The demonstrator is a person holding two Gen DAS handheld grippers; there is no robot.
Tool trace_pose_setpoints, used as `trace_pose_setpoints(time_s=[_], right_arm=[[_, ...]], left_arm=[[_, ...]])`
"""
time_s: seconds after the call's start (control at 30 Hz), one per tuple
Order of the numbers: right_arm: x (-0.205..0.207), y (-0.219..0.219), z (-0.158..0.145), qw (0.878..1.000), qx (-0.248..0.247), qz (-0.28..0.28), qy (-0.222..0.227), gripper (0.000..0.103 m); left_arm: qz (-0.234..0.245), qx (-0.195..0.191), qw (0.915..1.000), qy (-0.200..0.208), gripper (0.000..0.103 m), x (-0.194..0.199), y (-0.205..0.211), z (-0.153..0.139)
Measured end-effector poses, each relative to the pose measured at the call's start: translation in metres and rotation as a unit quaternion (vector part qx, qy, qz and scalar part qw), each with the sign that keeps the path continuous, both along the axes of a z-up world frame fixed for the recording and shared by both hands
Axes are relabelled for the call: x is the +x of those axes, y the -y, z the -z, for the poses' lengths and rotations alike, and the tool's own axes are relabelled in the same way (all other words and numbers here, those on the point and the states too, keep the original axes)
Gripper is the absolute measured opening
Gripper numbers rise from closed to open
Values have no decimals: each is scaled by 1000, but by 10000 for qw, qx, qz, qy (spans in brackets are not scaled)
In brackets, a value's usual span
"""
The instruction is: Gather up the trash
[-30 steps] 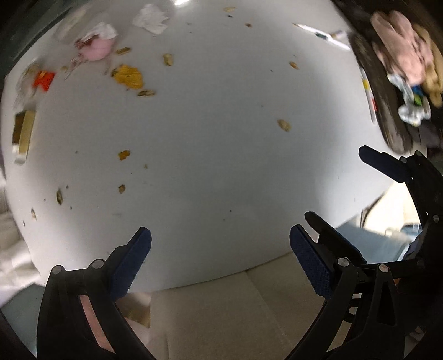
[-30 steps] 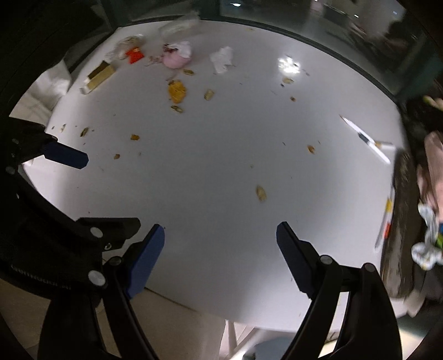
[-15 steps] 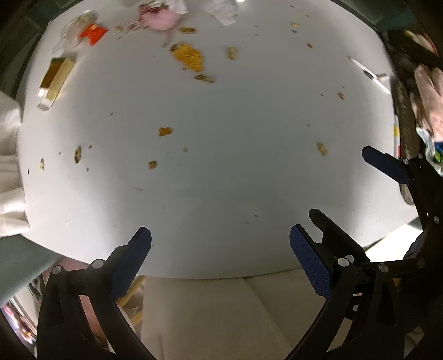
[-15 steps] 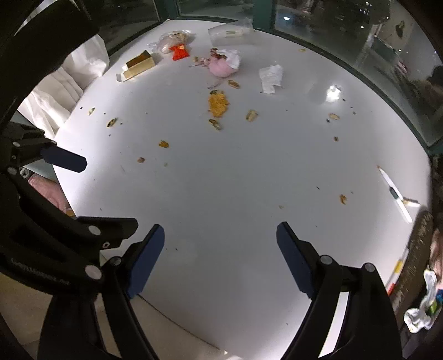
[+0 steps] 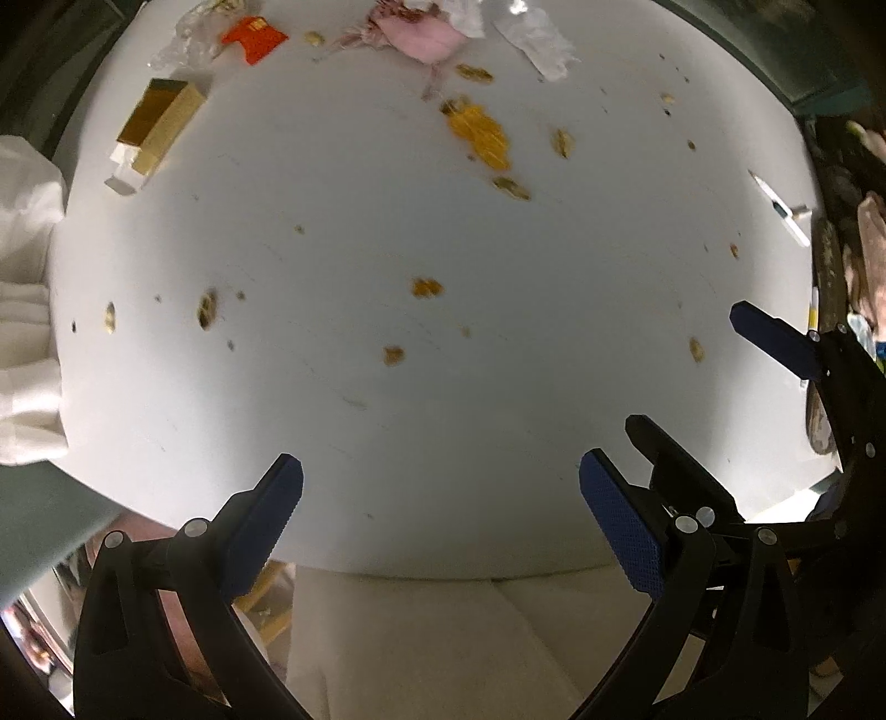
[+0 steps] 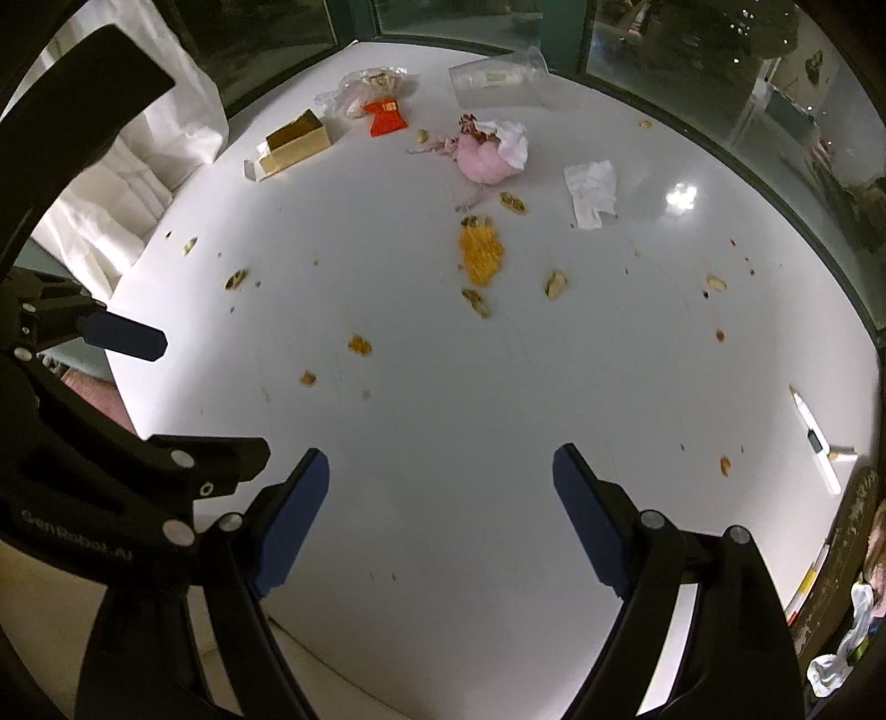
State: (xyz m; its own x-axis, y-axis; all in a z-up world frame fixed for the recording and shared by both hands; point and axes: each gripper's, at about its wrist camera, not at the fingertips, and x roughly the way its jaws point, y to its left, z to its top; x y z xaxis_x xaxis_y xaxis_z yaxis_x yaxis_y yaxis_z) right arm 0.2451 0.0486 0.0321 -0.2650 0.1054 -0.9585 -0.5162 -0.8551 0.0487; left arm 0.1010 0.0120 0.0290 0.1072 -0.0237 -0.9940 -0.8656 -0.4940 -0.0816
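Note:
Trash lies on a white round table (image 6: 498, 443). At the far side are a gold box (image 6: 293, 141), a red wrapper (image 6: 386, 117), a pink crumpled lump (image 6: 487, 160), a white tissue (image 6: 591, 191), a clear plastic cup (image 6: 498, 83) and an orange crumb pile (image 6: 480, 255). Nut shells and crumbs are scattered across the middle. In the left wrist view I see the gold box (image 5: 160, 119), red wrapper (image 5: 255, 39) and orange pile (image 5: 480, 135). My left gripper (image 5: 440, 493) and right gripper (image 6: 440, 487) are open and empty, side by side over the table's near edge.
A white cloth or bag (image 6: 138, 155) hangs at the table's left edge. A white pen (image 6: 817, 443) lies at the right edge, beside a dark tray with clutter (image 6: 853, 581). Dark windows stand behind the table. A pale seat cushion (image 5: 443, 648) is below the near edge.
Both grippers have moved forward and tilted up over the table, so the far trash now sits fuller in view. Both stayed open and empty.

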Motion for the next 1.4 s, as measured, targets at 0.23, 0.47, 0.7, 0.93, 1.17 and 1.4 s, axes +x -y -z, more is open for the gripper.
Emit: trace_pose_setpoints(time_s=[0.23,0.47,0.7,0.93,1.17,1.4], right_arm=[[-58,-7,-5,9999,84,94,12,80],[-131,-9,0,9999,96,95,53,80],[-207,-5,18,10000,74,-47,30,80],[-262,-10,41,9994,44,-280,200,80],[-290,-25,61,9985,23,-378,384,80],[-301,-47,71,9982,-72,-395,442,80]], left_arm=[[-15,154,9999,-8,97,-60,0,-2],[-262,245,9993,39,97,-133,7,4],[-590,223,9980,100,97,-212,16,21],[-832,148,9961,264,97,-271,19,50],[-845,92,9956,404,97,-301,5,76],[-504,97,9985,189,97,-323,-19,92]])
